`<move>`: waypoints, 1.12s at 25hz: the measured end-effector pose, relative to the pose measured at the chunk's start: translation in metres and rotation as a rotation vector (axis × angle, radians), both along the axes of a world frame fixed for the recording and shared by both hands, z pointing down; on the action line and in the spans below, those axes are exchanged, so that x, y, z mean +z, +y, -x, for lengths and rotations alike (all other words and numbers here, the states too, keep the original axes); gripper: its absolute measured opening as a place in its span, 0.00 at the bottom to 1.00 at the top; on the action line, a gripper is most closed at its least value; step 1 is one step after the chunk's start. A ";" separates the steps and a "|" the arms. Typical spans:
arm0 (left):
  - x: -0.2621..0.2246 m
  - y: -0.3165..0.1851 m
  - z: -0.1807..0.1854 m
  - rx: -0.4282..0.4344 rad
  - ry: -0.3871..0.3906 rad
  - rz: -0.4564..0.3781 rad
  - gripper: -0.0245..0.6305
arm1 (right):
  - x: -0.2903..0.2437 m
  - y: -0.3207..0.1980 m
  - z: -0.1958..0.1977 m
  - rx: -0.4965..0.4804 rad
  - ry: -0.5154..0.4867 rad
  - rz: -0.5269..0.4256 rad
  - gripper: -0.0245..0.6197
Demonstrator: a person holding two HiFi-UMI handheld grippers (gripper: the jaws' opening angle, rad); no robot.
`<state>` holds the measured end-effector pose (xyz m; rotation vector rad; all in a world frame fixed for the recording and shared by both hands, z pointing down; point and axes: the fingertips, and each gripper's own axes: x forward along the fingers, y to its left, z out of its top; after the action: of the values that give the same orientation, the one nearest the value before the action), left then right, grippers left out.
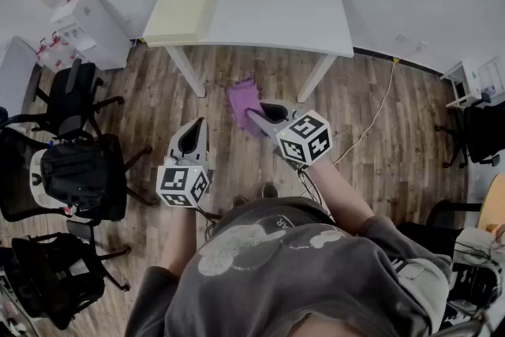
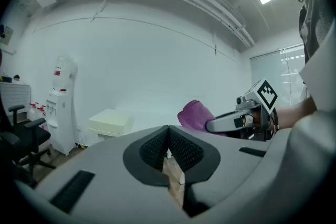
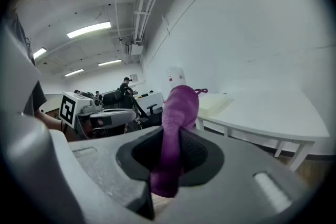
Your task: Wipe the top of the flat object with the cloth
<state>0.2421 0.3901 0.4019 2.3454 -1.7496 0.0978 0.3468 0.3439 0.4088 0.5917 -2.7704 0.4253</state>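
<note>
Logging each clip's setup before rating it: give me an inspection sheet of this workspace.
Surface: white table on a wood floor.
Job's things: pale yellow flat object on the table's left end; purple cloth held clear of the table.
Clutter: nothing seen.
Grippers: left hand-held gripper shut, empty; right hand-held gripper shut on the cloth.
Cables: one cable across the floor at right.
Surroundings: office chairs at left, water dispenser by the wall.
</note>
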 end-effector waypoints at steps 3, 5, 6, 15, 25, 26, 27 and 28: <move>-0.002 0.002 0.007 -0.015 0.004 -0.009 0.04 | 0.002 0.002 0.006 -0.005 0.003 0.002 0.15; -0.002 0.004 0.011 -0.021 0.006 -0.010 0.04 | 0.004 0.003 0.009 -0.007 0.008 0.003 0.15; -0.002 0.005 0.012 -0.023 0.006 -0.010 0.04 | 0.004 0.004 0.010 -0.007 0.011 0.003 0.15; 0.005 0.017 0.027 -0.051 0.005 0.008 0.04 | 0.011 0.015 0.028 -0.024 0.019 0.008 0.15; 0.028 0.057 0.086 -0.091 0.042 0.054 0.04 | 0.026 0.030 0.065 0.028 -0.042 0.067 0.15; 0.028 0.059 0.094 -0.093 0.044 0.052 0.04 | 0.027 0.032 0.070 0.032 -0.046 0.073 0.15; 0.028 0.059 0.101 -0.095 0.046 0.051 0.04 | 0.028 0.032 0.075 0.036 -0.048 0.078 0.15; 0.029 0.059 0.108 -0.098 0.047 0.053 0.04 | 0.030 0.033 0.079 0.041 -0.047 0.083 0.15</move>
<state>0.1344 0.4492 0.4310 2.2037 -1.8129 0.0723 0.2676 0.3765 0.4387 0.6267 -2.7728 0.5674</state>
